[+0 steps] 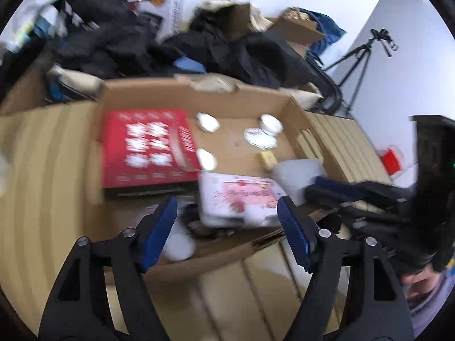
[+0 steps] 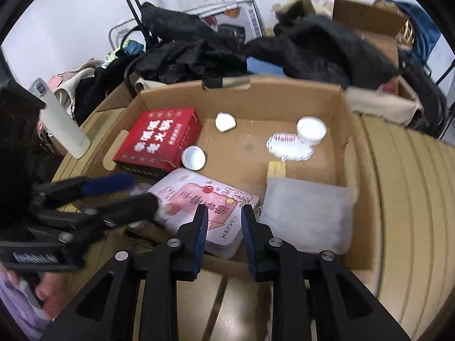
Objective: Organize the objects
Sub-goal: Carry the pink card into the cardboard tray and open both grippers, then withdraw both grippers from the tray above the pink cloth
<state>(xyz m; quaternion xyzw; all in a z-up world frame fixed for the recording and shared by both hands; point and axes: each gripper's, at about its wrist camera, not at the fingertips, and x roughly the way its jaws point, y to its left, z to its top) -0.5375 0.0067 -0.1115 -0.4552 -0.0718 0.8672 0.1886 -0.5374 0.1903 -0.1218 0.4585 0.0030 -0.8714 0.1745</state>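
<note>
The pink and white card (image 2: 207, 204) carries the word "HAPPY!!" near its lower edge, and the cloud-shaped sticker (image 2: 288, 147) shows "Hello"; the red box (image 2: 159, 139) has white Chinese characters that I cannot read. All lie inside the cardboard box (image 2: 345, 130). The right gripper (image 2: 223, 221) hovers just above the card's near edge, jaws partly apart and empty. The left gripper (image 1: 227, 218) is wide open, holding nothing, over the same card (image 1: 241, 196).
</note>
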